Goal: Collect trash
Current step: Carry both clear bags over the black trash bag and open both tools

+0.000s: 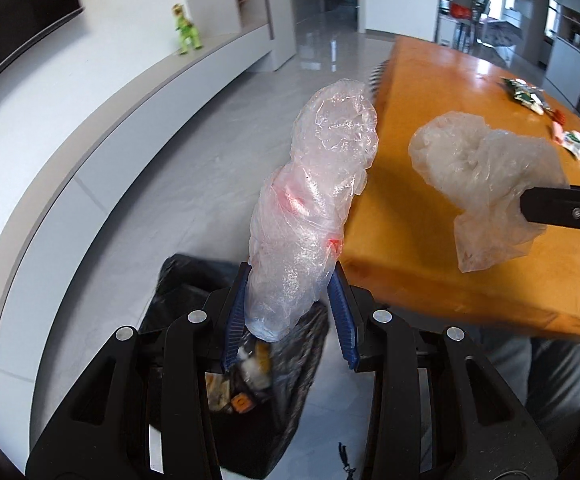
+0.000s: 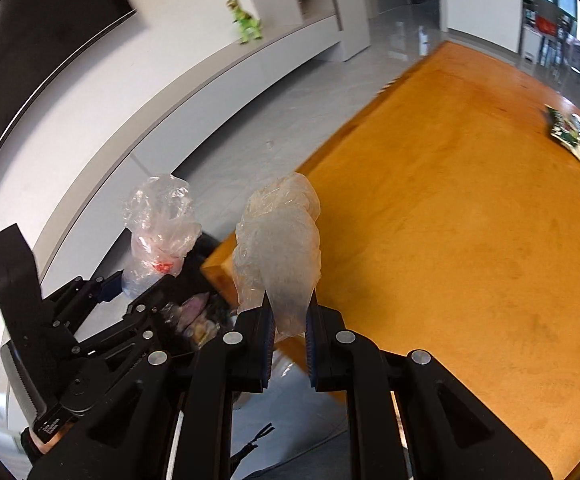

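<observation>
My left gripper (image 1: 290,276) is shut on a long crumpled clear plastic bag (image 1: 314,184) with red bits inside, its blue pads (image 1: 235,320) pressing on both sides. It hangs over a black-lined trash bin (image 1: 257,392) that holds several wrappers. My right gripper (image 2: 287,320) is shut on a second crumpled clear bag (image 2: 277,240) above the corner of the orange wooden table (image 2: 450,220). The left wrist view shows that right gripper (image 1: 530,206) and its bag (image 1: 486,184) to the right. In the right wrist view, the left gripper (image 2: 141,282), its bag (image 2: 159,228) and the bin (image 2: 201,312) are at the left.
Loose snack wrappers (image 1: 526,96) (image 1: 578,144) lie at the table's far right, also in the right wrist view as wrappers (image 2: 570,132). A low white shelf with a green toy dinosaur (image 1: 185,30) runs along the wall. A person's grey trouser leg (image 1: 530,368) is under the table edge.
</observation>
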